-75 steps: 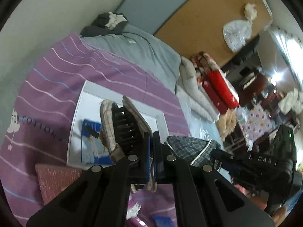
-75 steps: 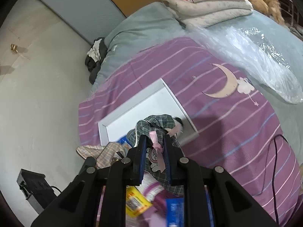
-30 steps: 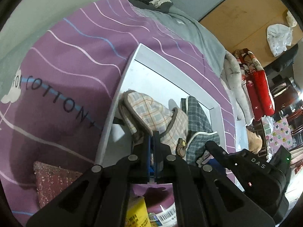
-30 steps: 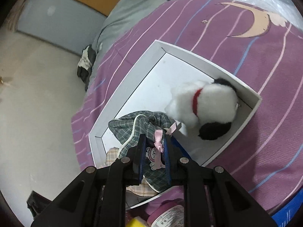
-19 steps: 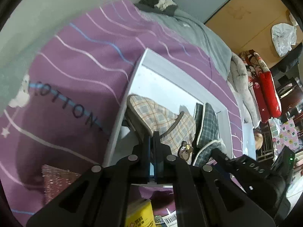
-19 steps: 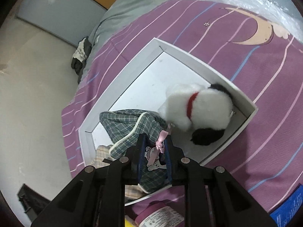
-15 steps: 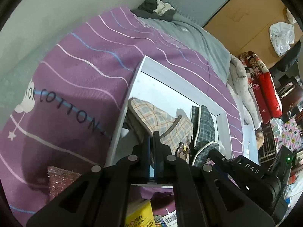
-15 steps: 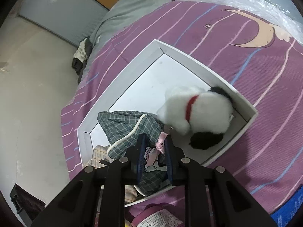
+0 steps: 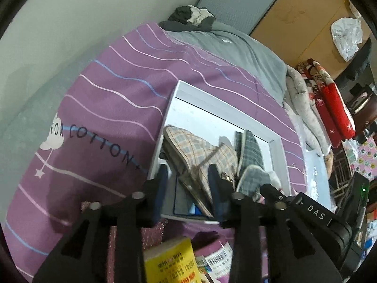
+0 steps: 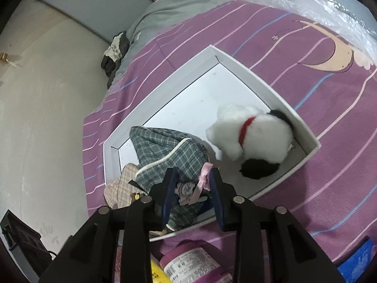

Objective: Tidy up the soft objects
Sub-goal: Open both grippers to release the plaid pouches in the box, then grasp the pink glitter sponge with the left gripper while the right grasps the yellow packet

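A white box lies on the purple striped bedspread. In it are a beige plaid slipper, a green plaid slipper with a pink bow, and a white-and-black plush dog with a red collar. My left gripper hangs just above the beige slipper's near end. Its jaws are opening and the pads stand off the slipper. My right gripper is over the green slipper's bow end, jaws opening, with the bow and a cartoon patch loose between the pads.
Near the box's front edge lie a pink-lidded jar, a yellow packet and a glittery pink pad. A clear plastic bag covers the bed's right side. Folded quilts are stacked beyond. The wall runs along the left.
Both grippers were shut on their slippers; now both stand apart and the slippers rest in the box. The left gripper has lifted slightly.
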The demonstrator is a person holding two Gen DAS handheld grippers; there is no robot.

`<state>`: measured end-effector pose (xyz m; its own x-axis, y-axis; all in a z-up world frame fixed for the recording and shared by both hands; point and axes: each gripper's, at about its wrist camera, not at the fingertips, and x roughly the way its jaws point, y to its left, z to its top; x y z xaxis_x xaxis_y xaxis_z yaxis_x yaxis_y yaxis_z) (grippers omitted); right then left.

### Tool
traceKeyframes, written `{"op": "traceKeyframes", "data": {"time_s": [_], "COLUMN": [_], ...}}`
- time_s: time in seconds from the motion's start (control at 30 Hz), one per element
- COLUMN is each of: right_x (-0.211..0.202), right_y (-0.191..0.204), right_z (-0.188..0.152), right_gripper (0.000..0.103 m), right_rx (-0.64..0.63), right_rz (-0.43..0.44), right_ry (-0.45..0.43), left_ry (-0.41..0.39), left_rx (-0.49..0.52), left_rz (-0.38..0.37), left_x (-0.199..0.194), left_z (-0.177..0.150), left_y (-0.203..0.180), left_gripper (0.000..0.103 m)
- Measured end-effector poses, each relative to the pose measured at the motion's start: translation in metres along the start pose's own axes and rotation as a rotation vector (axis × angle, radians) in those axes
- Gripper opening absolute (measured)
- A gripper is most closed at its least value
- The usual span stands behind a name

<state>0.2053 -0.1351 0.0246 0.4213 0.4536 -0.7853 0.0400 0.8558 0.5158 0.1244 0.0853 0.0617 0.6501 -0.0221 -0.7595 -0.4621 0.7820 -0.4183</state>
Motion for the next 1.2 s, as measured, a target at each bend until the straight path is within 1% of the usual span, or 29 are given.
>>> {"op": "traceKeyframes", "data": {"time_s": [0.07, 0.2, 0.37, 0.5, 0.57, 0.73, 0.83, 1.0, 1.1, 1.13, 1.17, 1.2], "right_x": [-0.005, -0.014, -0.031, -0.045, -0.051, -0.065, -0.075, -0.086, -0.089, -0.089, -0.089, -0.088], "right_y": [0.001, 0.002, 0.009, 0.014, 0.017, 0.025, 0.029, 0.037, 0.043, 0.045, 0.048, 0.051], "right_z": [-0.001, -0.003, -0.005, -0.008, -0.01, -0.016, -0.019, -0.025, -0.031, -0.034, -0.036, -0.039], "right_gripper": [0.035, 0.035, 0.036, 0.037, 0.04, 0.043, 0.044, 0.045, 0.052, 0.057, 0.06, 0.061], "right_rx": [-0.011, -0.023, -0.047, -0.07, -0.087, -0.114, -0.13, -0.154, -0.175, -0.186, -0.2, -0.212], "right_rz": [0.002, 0.001, 0.003, 0.002, 0.0, 0.013, 0.014, 0.028, 0.028, 0.028, 0.03, 0.031], "right_ry": [0.006, 0.005, 0.011, 0.026, 0.036, 0.059, 0.069, 0.098, 0.114, 0.121, 0.129, 0.135], "left_ry": [0.009, 0.013, 0.04, 0.058, 0.071, 0.133, 0.152, 0.176, 0.18, 0.185, 0.194, 0.202], "left_rx": [0.023, 0.082, 0.101, 0.149, 0.173, 0.183, 0.174, 0.157, 0.175, 0.176, 0.173, 0.166], "left_rz": [0.01, 0.065, 0.064, 0.085, 0.095, 0.085, 0.082, 0.041, 0.055, 0.06, 0.063, 0.062], "left_x": [-0.002, -0.008, -0.014, -0.021, -0.024, -0.028, -0.034, -0.048, -0.056, -0.056, -0.057, -0.058], "left_z": [-0.001, -0.005, -0.008, -0.01, -0.012, -0.015, -0.015, -0.013, -0.014, -0.013, -0.013, -0.013], "left_y": [-0.004, -0.012, -0.014, -0.016, -0.016, -0.013, -0.011, -0.006, -0.004, -0.002, 0.0, 0.003], "left_gripper": [0.04, 0.04, 0.04, 0.04, 0.04, 0.04, 0.04, 0.04, 0.04, 0.04, 0.04, 0.04]}}
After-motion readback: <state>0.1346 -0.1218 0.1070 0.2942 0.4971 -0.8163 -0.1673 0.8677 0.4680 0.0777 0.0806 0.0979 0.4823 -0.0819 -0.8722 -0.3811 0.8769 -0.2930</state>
